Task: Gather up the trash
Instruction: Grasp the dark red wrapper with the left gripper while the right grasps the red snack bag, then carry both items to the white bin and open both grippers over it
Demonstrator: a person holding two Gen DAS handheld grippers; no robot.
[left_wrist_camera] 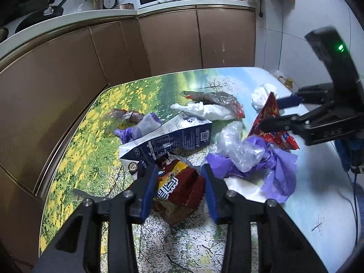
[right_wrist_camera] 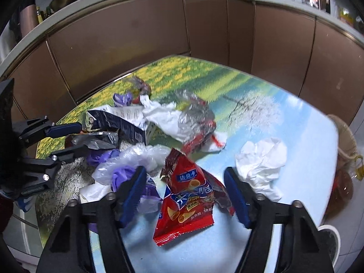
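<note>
Left gripper (left_wrist_camera: pixel 179 182) angled down over the table (left_wrist_camera: pixel 91 141), jaws wide around a maroon snack bag (left_wrist_camera: pixel 179 184) without gripping, right gripper (right_wrist_camera: pixel 185 195) likewise spread astride one red chip bag (right_wrist_camera: pixel 184 204), one crumpled tissue (right_wrist_camera: pixel 261 161) beside it

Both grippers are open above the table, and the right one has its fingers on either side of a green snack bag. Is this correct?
Not quite: the snack bag between the right gripper fingers is red, not green, as the right wrist view shows. The rest holds: the left gripper and the right one are both open above the table.
</note>
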